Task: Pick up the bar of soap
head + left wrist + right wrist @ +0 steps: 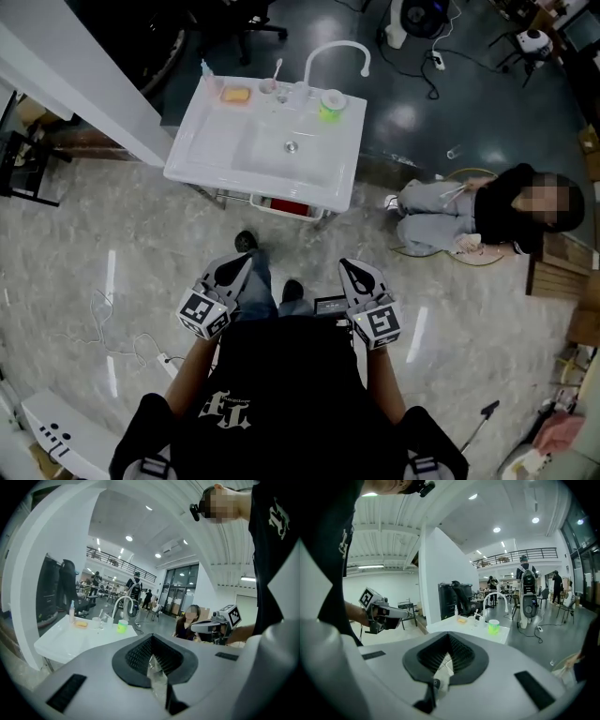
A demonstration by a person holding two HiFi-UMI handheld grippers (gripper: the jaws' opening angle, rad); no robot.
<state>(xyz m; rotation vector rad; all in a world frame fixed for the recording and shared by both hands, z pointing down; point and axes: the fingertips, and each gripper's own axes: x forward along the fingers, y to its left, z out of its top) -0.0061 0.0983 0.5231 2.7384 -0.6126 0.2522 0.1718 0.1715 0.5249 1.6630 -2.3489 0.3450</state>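
Bar of soap [234, 95] is seen at back-left of sink unit [202, 155], well apart from both tools; long axis appears laid along back rim, side to side; left gripper [236, 266] & right gripper [353, 270] are clenched, empty; if approached w/ jaws unopened, soap could be shoved off ledge.
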